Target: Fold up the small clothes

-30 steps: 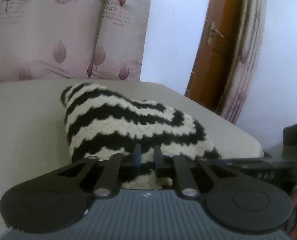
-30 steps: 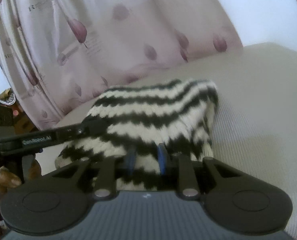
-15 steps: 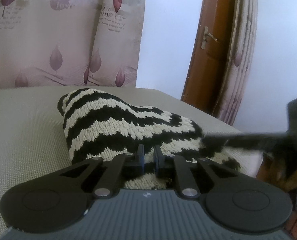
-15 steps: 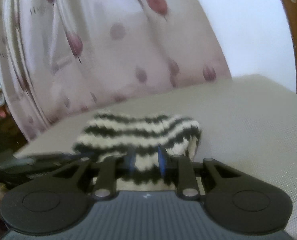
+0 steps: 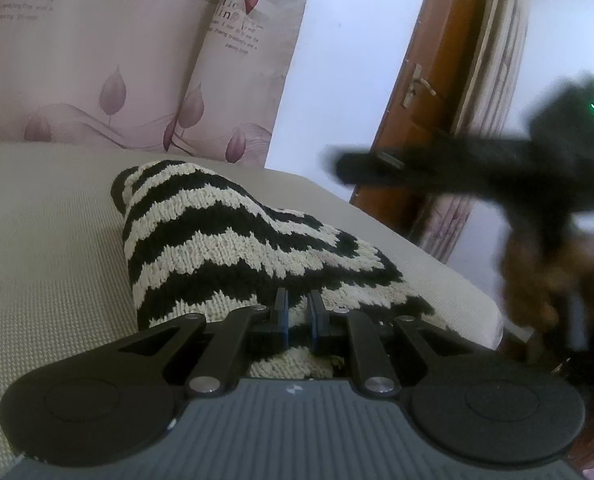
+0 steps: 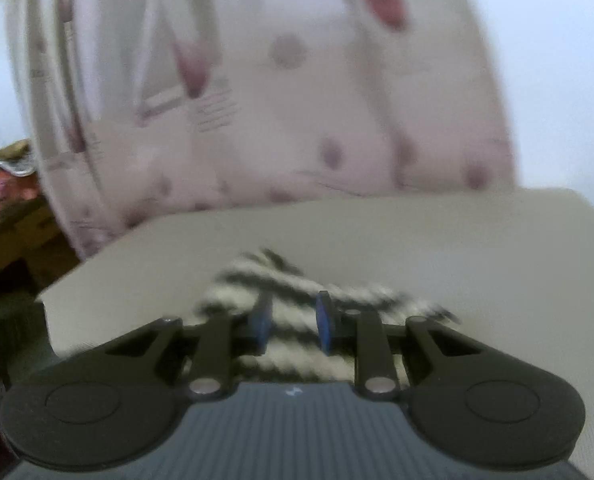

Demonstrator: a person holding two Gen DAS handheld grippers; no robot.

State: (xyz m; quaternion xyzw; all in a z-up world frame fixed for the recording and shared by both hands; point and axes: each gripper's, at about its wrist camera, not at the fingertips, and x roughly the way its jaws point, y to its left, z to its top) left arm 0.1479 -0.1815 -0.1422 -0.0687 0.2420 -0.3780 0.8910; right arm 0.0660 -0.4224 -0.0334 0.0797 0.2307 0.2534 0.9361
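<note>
Pink curtains (image 5: 117,60) with leaf prints hang across the upper left of the left wrist view, and below them the beige woven surface (image 5: 45,248) fills the left half of the frame. On it lies the striped knitted garment (image 5: 225,240), black and cream, bunched into a mound in the middle of the picture. My left tongs (image 5: 297,314) sit at the lower centre, and their blue pads are close together with the near edge of the knit between them, so I judge they are clamped on it. Further right stands a brown wooden door (image 5: 425,92), and at the right edge my right tongs (image 5: 361,168) appear as a dark blurred bar in the air, above the surface and apart from the garment.

The right wrist view is strongly blurred. The garment (image 6: 297,304) shows low in the centre, behind the pads, which stand apart with nothing held between them.

I judge the folding is about half done: the garment looks doubled over into a compact heap, but it is uneven and not flat. It is left to release the edge, press the heap flat and make perhaps one more fold.
</note>
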